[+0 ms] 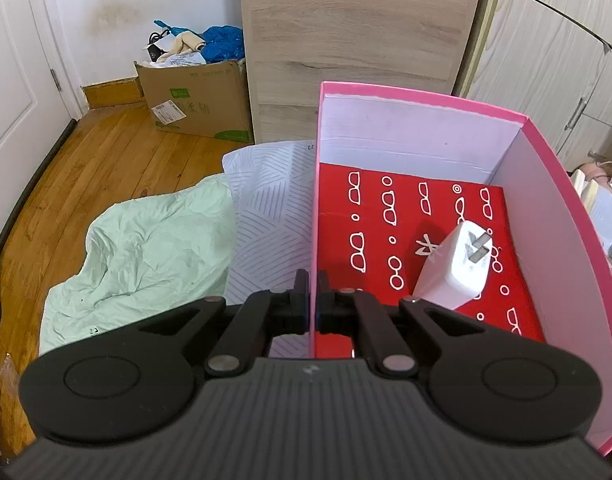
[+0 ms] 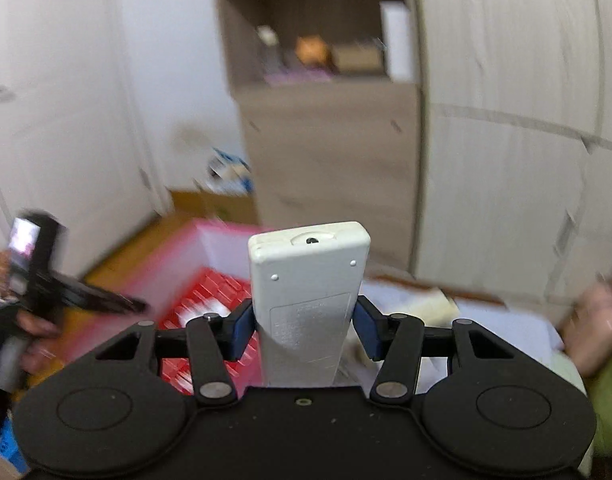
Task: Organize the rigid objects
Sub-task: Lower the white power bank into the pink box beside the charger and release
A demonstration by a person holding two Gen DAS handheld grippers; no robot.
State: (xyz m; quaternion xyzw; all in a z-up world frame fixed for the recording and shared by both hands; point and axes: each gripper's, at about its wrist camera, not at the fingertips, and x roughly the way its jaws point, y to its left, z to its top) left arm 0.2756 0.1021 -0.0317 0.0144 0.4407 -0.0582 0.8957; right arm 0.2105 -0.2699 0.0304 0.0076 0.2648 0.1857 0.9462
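Both fingers [image 2: 242, 330] of the right gripper [image 2: 304, 330] clamp the white remote [image 2: 307, 280].

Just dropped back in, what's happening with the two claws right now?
The left claw is shut on the near wall of the pink box, steadying it. Inside lies a white charger on a red patterned box. The right claw grips a white remote, held in the air with the pink box beyond it.

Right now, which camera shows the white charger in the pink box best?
The left wrist view. There the charger lies sharp and whole on the red sheet inside the pink box, prongs showing. In the right wrist view the box is only a blur behind the remote, and no charger can be made out.
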